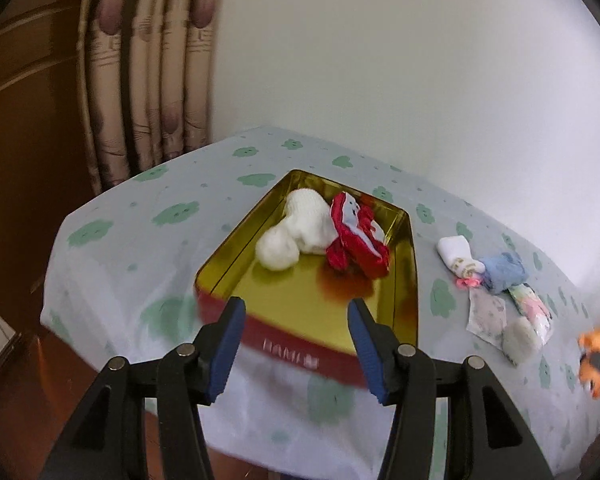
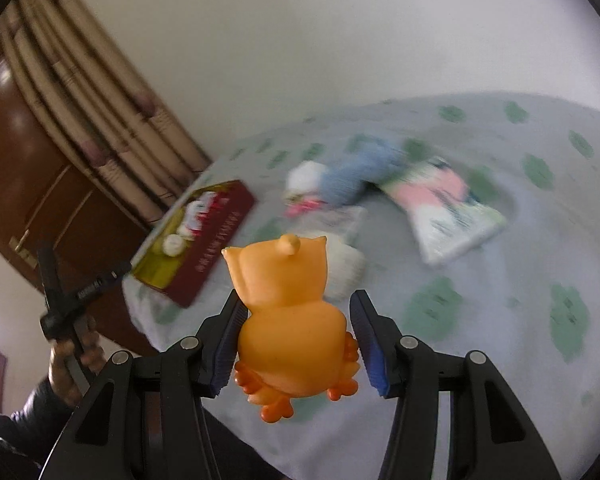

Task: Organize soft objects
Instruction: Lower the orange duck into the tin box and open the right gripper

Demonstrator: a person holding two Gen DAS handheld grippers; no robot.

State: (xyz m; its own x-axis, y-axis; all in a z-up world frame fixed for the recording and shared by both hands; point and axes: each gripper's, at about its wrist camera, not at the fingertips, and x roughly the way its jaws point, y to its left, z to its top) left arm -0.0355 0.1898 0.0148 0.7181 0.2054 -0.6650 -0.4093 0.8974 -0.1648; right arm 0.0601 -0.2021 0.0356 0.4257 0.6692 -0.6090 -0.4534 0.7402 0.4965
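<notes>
A red tin with a gold inside sits on the table and holds a white sock bundle and a red patterned cloth. My left gripper is open and empty just before the tin's near wall. My right gripper holds an orange rubber duck toy between its fingers, above the table's near edge. The left pad touches the toy; a gap shows at the right pad. The toy also shows at the right edge of the left wrist view. The tin shows in the right wrist view.
Right of the tin lie a small white sock, a blue sock, a folded white cloth and a plastic packet. The table wears a pale cloth with green flowers. A curtain and a wooden door stand behind.
</notes>
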